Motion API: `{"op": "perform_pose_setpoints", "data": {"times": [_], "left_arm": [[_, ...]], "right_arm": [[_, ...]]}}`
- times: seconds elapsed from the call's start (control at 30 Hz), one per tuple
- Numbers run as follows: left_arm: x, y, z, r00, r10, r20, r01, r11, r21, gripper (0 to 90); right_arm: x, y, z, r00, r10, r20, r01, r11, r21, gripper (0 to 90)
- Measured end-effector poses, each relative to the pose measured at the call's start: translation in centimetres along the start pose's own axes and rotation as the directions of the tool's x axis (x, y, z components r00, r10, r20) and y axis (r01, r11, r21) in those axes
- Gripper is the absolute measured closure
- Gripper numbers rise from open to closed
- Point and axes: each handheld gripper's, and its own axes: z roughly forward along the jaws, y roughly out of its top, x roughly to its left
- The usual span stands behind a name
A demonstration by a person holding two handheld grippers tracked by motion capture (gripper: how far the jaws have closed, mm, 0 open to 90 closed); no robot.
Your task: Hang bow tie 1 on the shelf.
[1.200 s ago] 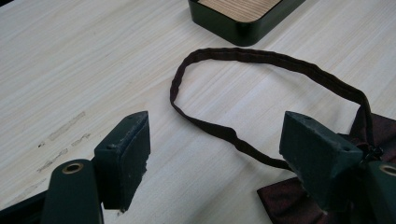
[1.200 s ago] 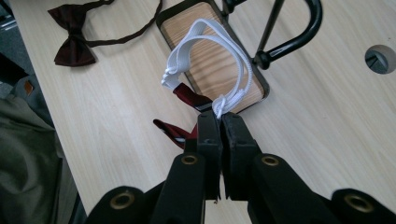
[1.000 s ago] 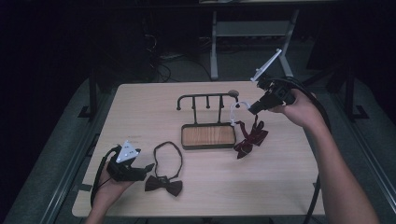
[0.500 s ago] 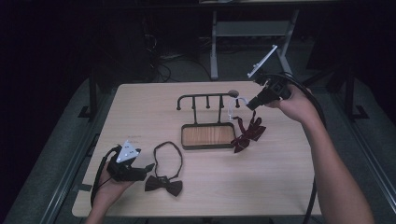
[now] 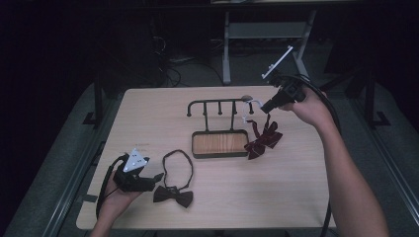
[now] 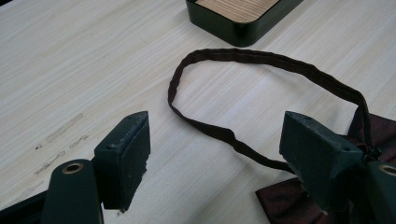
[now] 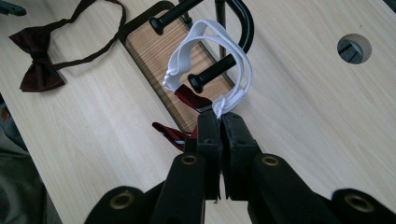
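A black peg rack (image 5: 217, 104) on a wooden base (image 5: 220, 143) stands mid-table. My right gripper (image 5: 267, 105) (image 7: 219, 122) is shut on the white elastic band (image 7: 205, 49) of a dark red bow tie (image 5: 264, 140), at the knot. The band's loop lies around the end of the rack's right-hand peg (image 7: 212, 74), and the red bow (image 7: 189, 97) hangs below it. My left gripper (image 5: 157, 177) (image 6: 219, 140) rests open at the front left, with nothing pressed between its pads. A dark brown bow tie (image 5: 173, 196) lies beside it, its strap loop (image 6: 261, 60) spread on the table.
A round hole (image 7: 354, 48) is in the tabletop (image 5: 296, 197) behind the rack. A metal frame (image 5: 267, 29) stands on the dark floor beyond the far edge. Cables trail from both grippers.
My right gripper has shifted slightly left toward the rack's right end, carrying the white band, and the red bow tie followed. The left gripper has not moved.
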Motion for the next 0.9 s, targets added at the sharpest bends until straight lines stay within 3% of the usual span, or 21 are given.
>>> {"op": "perform_pose_setpoints", "data": {"times": [0.63, 0.9], "left_arm": [[0.0, 0.0, 0.0, 1.0, 0.0, 0.0, 0.0, 1.0, 0.0, 25.2], [0.1, 0.0, -0.1, 1.0, 0.007, -0.002, -0.007, 1.0, 0.0, 25.1]], "right_arm": [[-0.9, 0.2, 1.0, 0.9994, 0.033, -0.005, -0.033, 0.999, -0.001, 85.9], [-1.4, -0.2, 1.6, 0.9986, 0.051, -0.013, -0.051, 0.999, -0.003, 81.4]]}}
